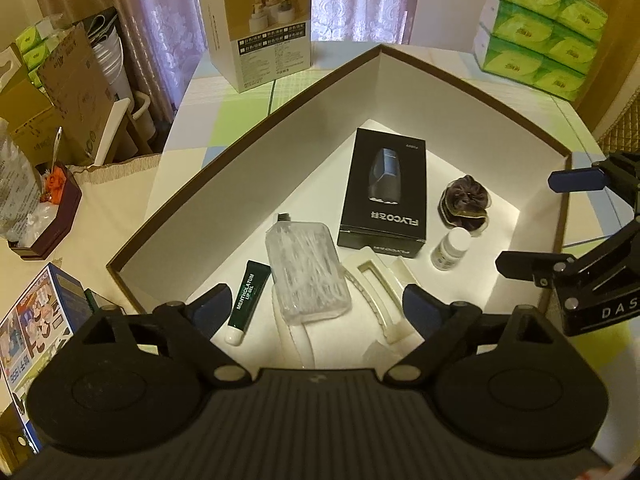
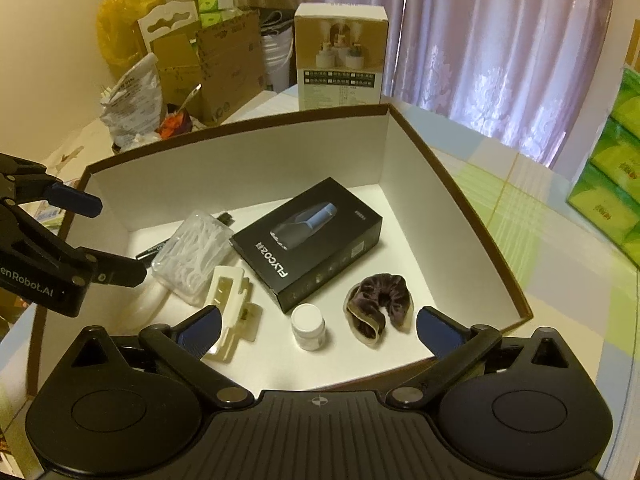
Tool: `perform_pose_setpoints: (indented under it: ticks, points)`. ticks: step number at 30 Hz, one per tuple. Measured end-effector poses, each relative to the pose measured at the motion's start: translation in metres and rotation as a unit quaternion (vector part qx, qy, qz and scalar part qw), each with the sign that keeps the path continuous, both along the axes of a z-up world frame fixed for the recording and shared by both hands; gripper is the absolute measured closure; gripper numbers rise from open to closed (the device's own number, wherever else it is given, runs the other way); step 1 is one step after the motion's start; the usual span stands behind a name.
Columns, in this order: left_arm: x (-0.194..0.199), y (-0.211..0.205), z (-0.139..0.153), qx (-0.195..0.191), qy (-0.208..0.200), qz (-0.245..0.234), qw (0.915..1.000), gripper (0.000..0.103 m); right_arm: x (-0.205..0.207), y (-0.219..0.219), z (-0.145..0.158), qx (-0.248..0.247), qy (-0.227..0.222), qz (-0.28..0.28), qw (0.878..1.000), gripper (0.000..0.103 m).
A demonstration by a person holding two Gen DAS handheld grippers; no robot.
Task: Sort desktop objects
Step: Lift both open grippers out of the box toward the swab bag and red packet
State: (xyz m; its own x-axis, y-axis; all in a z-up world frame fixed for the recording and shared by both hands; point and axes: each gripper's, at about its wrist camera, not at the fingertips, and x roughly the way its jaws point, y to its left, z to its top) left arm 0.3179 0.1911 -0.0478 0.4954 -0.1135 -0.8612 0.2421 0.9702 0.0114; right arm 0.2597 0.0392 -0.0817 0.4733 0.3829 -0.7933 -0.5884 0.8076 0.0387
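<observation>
White-lined storage box [image 2: 248, 152] already holds everything visible: one black shaver box [image 2: 308, 240], one floss-pick pack [image 2: 192, 256], one lip gel tube [image 1: 246, 304], one cream hair clip [image 2: 228, 304], one pill bottle [image 2: 308, 326], one velvet scrunchie [image 2: 380, 304]. Left gripper [image 1: 316, 308] and right gripper [image 2: 318, 330] both hover over the box, fingers spread, empty. Likely near done; for any next pick, drop straight down and centre the item between the pads, clear of neighbours.

Brown-rimmed, white-walled storage box [image 2: 248, 168] holding black shaver carton [image 2: 306, 242] and dark-green lip gel tube [image 1: 246, 300]. Purple velvet scrunchie [image 2: 378, 304] beside white bottle [image 2: 307, 326]. Pastel green-and-blue checked tablecloth [image 2: 532, 248] underneath.
</observation>
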Motion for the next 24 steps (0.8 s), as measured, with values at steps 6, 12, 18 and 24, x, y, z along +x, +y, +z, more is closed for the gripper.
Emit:
perform_pose_setpoints:
  ticks: [6,12,18,24]
  points:
    - [-0.015,-0.002,0.013,0.000,-0.013,0.004,0.9999,0.011,-0.015,-0.006,0.012,0.013,-0.010,-0.001,1.000,0.002]
    - [-0.032,-0.008,0.024,-0.001,-0.025,0.003,0.9997,0.011,-0.029,-0.012,0.024,0.022,-0.023,0.003,0.999,0.002]
    - [-0.053,-0.015,0.031,0.000,-0.032,0.004,0.9995,0.011,-0.045,-0.021,0.033,0.029,-0.035,0.008,0.999,0.002]
    - [-0.073,-0.021,0.035,0.004,-0.035,0.015,0.9993,0.010,-0.064,-0.032,0.039,0.037,-0.040,0.015,0.998,0.002]
